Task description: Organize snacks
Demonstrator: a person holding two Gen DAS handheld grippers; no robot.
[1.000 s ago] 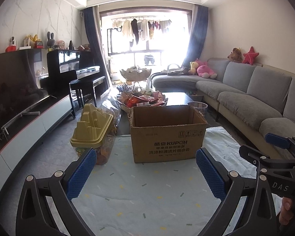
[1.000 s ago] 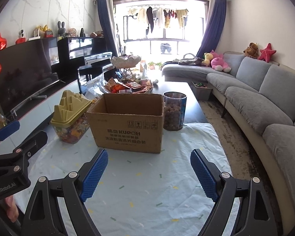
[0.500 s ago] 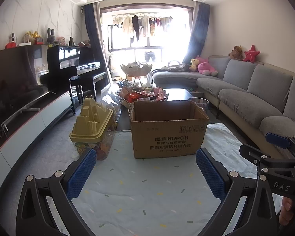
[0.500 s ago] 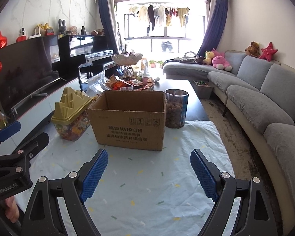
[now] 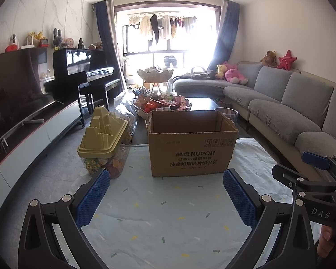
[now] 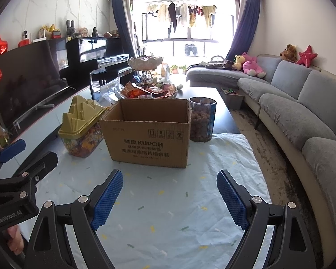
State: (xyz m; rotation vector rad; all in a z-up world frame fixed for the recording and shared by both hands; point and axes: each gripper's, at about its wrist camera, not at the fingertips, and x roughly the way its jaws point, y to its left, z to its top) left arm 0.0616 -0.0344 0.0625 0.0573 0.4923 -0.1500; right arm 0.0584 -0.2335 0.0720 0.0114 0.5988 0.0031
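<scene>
An open brown cardboard box point(image 5: 191, 143) point(image 6: 149, 134) stands on the pale blue cloth, its inside hidden from both views. Left of it sits a clear snack tub with a tan stepped lid point(image 5: 102, 143) point(image 6: 82, 127). A clear cylinder of round brown snacks point(image 6: 201, 118) point(image 5: 226, 113) stands behind the box's right corner. Further back, a tray piled with red and orange snack packets point(image 5: 162, 104) point(image 6: 149, 90) rests on the dark table. My left gripper point(image 5: 166, 179) and my right gripper point(image 6: 169, 179) hover open over the cloth in front of the box, nothing between their blue pads.
The pale blue cloth point(image 5: 172, 224) point(image 6: 168, 213) covers the near table. A grey sofa point(image 5: 291, 112) point(image 6: 302, 116) runs along the right. A low TV cabinet point(image 5: 33, 134) and a black piano point(image 5: 82, 71) line the left. A white tiered dish point(image 5: 155, 74) stands behind the snack tray.
The left wrist view has drifted slightly, with the box and tub now a little lower and nearer. The right wrist view is nearly the same. Both grippers stay open.
</scene>
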